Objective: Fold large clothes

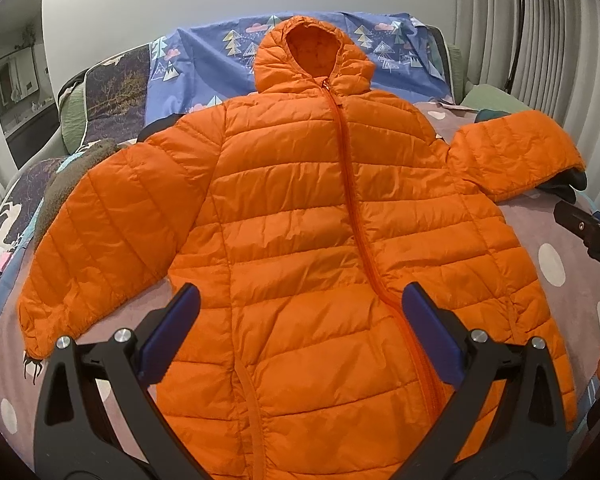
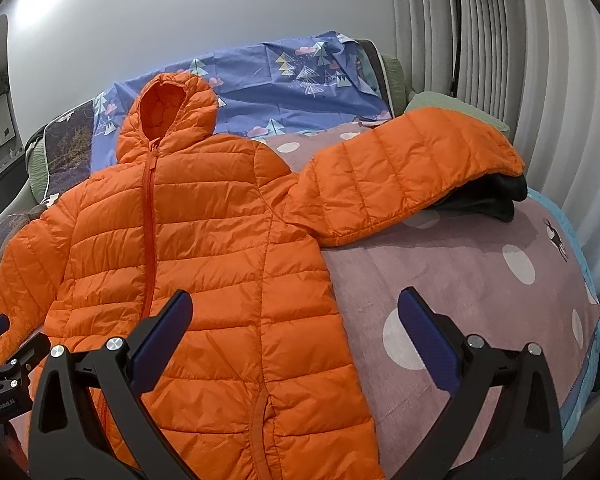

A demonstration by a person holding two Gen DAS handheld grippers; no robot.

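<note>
Jacket: orange quilted hooded jacket point(image 1: 300, 220) lies front side up, zipped, spread flat on the bed.
Bed cover: mauve blanket with pale dots point(image 2: 460, 280) carries the jacket body; a blue sheet with a tree print point(image 1: 204, 68) lies under the hood point(image 1: 312, 56).
Sleeves: the sleeve at the left of the left wrist view point(image 1: 100, 224) slopes down toward the near edge of the bed; the sleeve on the other side point(image 2: 412, 168) points outward, and its cuff rests on a dark garment point(image 2: 488, 200).
Zip: orange zip point(image 1: 348, 168) runs from the collar down to the hem.
Left gripper: left gripper point(image 1: 300, 332) is held above the lower front of the jacket, jaws spread wide, nothing between them.
Right gripper: right gripper point(image 2: 296, 340) is held above the hem-side edge of the jacket, partly over bare blanket, jaws spread wide, nothing between them.
Contact: neither gripper visibly touches the fabric.
Surroundings: a floor lamp point(image 1: 520, 28) stands beside pale pleated curtains point(image 2: 500, 60) beyond the bed.
</note>
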